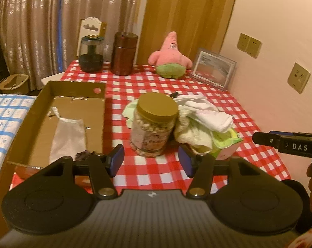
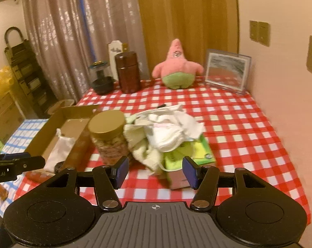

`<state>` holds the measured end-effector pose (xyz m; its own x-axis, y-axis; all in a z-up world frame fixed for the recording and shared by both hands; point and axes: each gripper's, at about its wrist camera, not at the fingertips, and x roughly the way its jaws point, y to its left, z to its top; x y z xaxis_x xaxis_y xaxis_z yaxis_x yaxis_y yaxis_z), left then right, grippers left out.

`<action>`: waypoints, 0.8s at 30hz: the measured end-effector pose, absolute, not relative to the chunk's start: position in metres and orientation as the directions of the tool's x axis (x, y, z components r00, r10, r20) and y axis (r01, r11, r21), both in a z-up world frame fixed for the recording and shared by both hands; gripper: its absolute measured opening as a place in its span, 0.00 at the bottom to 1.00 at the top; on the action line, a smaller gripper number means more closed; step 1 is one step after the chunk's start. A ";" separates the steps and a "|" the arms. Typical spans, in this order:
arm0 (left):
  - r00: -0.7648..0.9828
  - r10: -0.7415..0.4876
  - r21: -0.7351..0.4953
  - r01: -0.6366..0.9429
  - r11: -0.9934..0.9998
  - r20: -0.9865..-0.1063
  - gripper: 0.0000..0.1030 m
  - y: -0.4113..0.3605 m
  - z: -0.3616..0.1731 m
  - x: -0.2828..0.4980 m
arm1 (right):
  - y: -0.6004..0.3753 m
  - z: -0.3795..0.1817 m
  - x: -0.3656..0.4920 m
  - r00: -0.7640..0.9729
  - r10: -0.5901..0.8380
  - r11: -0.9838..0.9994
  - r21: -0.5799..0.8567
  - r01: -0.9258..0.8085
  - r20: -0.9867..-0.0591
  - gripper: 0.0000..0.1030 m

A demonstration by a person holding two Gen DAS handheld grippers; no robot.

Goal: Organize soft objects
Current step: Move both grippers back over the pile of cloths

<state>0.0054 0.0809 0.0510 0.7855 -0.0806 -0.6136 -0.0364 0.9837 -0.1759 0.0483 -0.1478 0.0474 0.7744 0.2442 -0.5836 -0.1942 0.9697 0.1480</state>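
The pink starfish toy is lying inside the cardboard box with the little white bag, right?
Not quite. The pink starfish toy sits upright at the back of the table, beside the picture frame, far from the cardboard box. Only the little white bag lies inside the box. The left wrist view shows this clearly.

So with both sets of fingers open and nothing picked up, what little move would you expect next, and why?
Probably the right gripper eases forward onto the cloth pile directly ahead. Its fingers are open and empty, and the pile lies loose on the table by the jar, while the cardboard box already holds one white cloth. The left gripper faces the hard jar instead.
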 end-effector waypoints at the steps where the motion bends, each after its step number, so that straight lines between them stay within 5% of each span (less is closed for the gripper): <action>1: 0.786 -0.086 -0.175 -0.029 0.984 -0.612 0.55 0.077 0.051 0.008 | -0.151 0.048 0.049 0.777 0.238 0.971 0.148 -0.186 -0.583 0.58; 6: 0.780 -0.105 -0.173 -0.004 0.985 -0.617 0.58 0.064 0.046 0.020 | -0.165 0.045 0.059 0.782 0.226 0.974 0.150 -0.170 -0.581 0.65; 24: 0.743 -0.134 -0.144 0.051 0.988 -0.656 0.62 0.030 0.013 0.080 | -0.174 0.014 0.127 0.745 0.280 0.959 0.210 -0.190 -0.605 0.66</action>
<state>0.0796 0.0299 0.0127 0.7428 -0.1344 -0.6559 0.0512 0.9882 -0.1444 0.1270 -0.1742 0.0136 0.7453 0.2802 -0.6050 -0.1898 0.9590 0.2103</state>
